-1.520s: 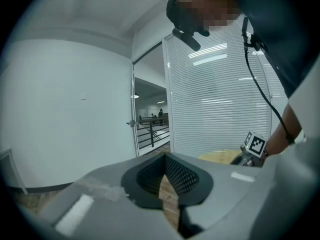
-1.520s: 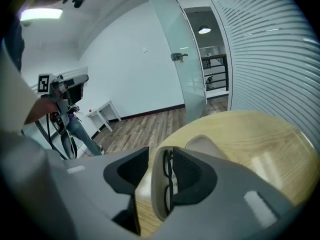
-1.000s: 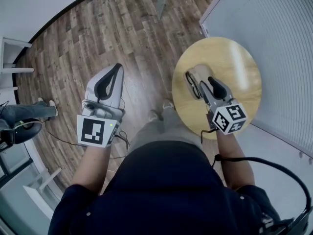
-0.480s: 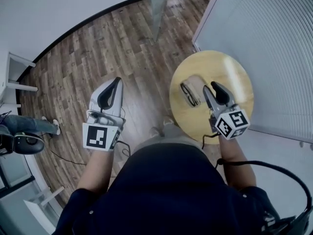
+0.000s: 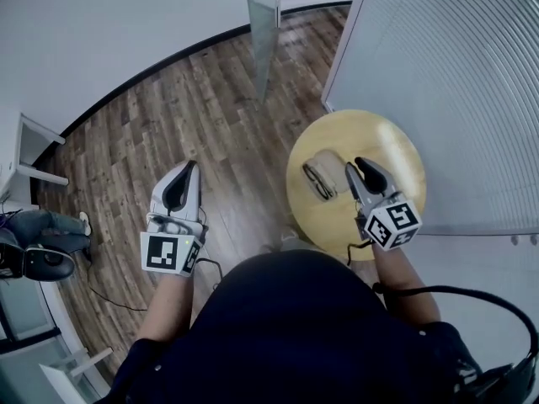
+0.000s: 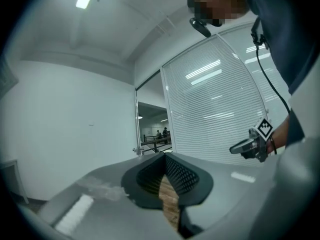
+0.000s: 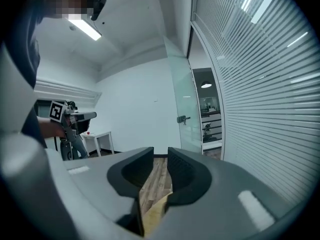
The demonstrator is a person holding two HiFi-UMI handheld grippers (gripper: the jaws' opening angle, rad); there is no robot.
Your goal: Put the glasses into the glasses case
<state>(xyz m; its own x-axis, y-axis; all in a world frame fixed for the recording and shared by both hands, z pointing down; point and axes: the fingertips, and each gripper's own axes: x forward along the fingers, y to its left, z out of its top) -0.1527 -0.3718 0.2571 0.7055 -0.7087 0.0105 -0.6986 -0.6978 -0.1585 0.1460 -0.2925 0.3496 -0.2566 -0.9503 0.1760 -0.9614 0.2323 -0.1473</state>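
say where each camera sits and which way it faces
Head view: on the person's head, steeply down onto round table and glasses case; torso, arms, left tongs, right tongs show.
Left gripper view: rides the left tongs, faces the blinds; its shut jaws show.
Right gripper view: rides the right tongs, faces a glass door; its empty jaws, just closing, stand apart.
Shared: each gripper view catches the other tongs.

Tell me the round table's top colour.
The round table is light yellowish wood; the head view shows it best.
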